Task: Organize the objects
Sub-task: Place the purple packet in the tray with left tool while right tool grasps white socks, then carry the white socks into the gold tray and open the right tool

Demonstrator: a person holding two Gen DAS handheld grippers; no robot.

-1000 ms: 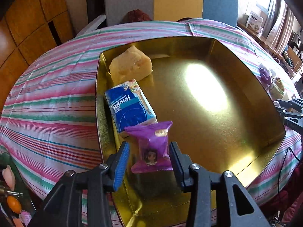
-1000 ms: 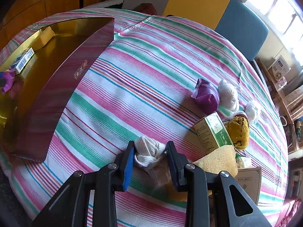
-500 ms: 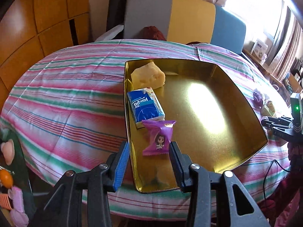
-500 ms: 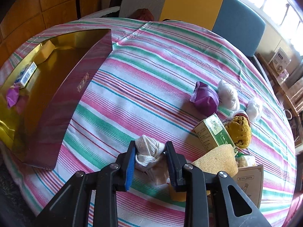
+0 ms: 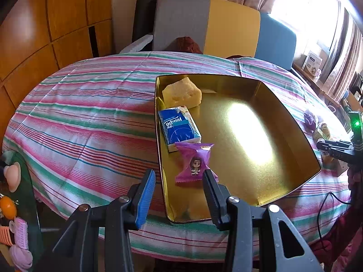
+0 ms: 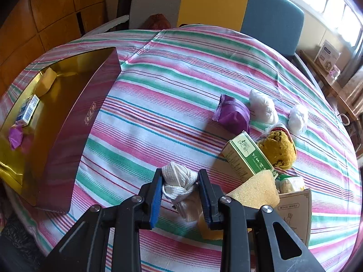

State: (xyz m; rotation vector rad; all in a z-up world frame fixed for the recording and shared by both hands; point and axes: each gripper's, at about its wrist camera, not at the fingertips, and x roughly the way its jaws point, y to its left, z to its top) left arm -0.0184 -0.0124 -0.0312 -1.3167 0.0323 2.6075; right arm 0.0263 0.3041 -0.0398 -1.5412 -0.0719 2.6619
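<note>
Since a second ago your left gripper (image 5: 179,189) has pulled up and back from the gold tray (image 5: 295,122), so the whole tray and more striped tabletop (image 5: 90,113) now show.

Left wrist view: your left gripper hangs part open with nothing between its jaws. The purple candy packet (image 5: 195,163) lies flat on the tray floor just beyond the fingertips, not touched; shiny wrapper, cartoon figure on front, crimped ends. Behind it, touching or nearly so, the blue tissue pack (image 5: 179,128), and behind that a yellow sponge wedge (image 5: 181,93), all in a row along the tray's left wall. Rest of tray floor bare, with glare.

Right wrist view: your right gripper (image 6: 180,179) is clamped tight on the white knitted cloth bundle (image 6: 179,181); ribbed, knotted, its tail drooping below the pads. Cannot tell if it is lifted off the tabletop. Just right of it a tan sponge (image 6: 256,190), a green-and-white box (image 6: 247,156), a mustard knitted ball (image 6: 278,147), a purple pouch (image 6: 233,115) and two white wrapped balls (image 6: 263,108). Tray sits well apart at left, maroon outer wall facing you.
</note>
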